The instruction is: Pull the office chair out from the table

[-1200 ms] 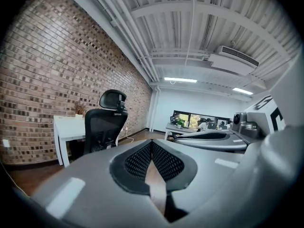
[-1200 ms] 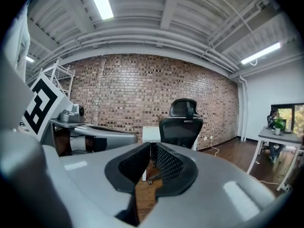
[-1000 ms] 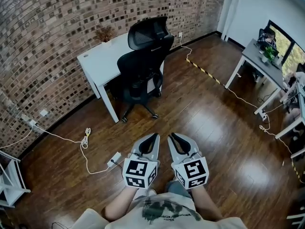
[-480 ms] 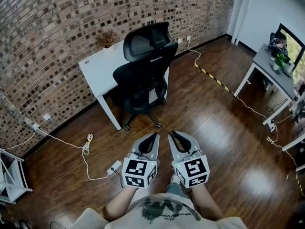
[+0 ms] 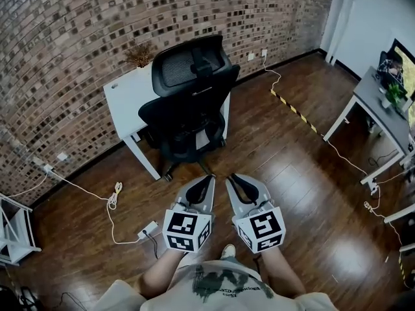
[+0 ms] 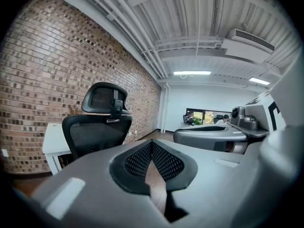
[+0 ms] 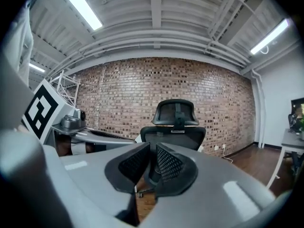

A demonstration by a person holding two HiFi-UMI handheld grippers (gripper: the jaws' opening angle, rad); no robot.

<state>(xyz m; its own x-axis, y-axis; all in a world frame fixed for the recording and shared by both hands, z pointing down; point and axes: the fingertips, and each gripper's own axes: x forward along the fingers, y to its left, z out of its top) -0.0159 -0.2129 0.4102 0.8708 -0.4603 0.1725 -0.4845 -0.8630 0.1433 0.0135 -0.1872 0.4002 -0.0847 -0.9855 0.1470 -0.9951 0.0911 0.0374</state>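
The black mesh office chair (image 5: 191, 102) stands tucked against the white table (image 5: 123, 92) by the brick wall, its back facing me. My left gripper (image 5: 209, 179) and right gripper (image 5: 231, 179) are held side by side, pointing at the chair, a short way off its wheeled base and touching nothing. Both are shut with nothing between the pads. In the left gripper view the chair (image 6: 97, 127) is left of the closed jaws of the left gripper (image 6: 152, 144). In the right gripper view the chair (image 7: 175, 122) is straight ahead, behind the right gripper (image 7: 153, 148).
A white cable with a power adapter (image 5: 148, 229) lies on the wooden floor at my left. A dried plant (image 5: 139, 54) stands on the table. A grey desk (image 5: 382, 105) is at the right, a yellow-black floor strip (image 5: 295, 109) before it, and a white rack (image 5: 13, 238) at far left.
I have walked forward: the chair and table have come nearer to both grippers. The grippers kept side by side and stayed shut.
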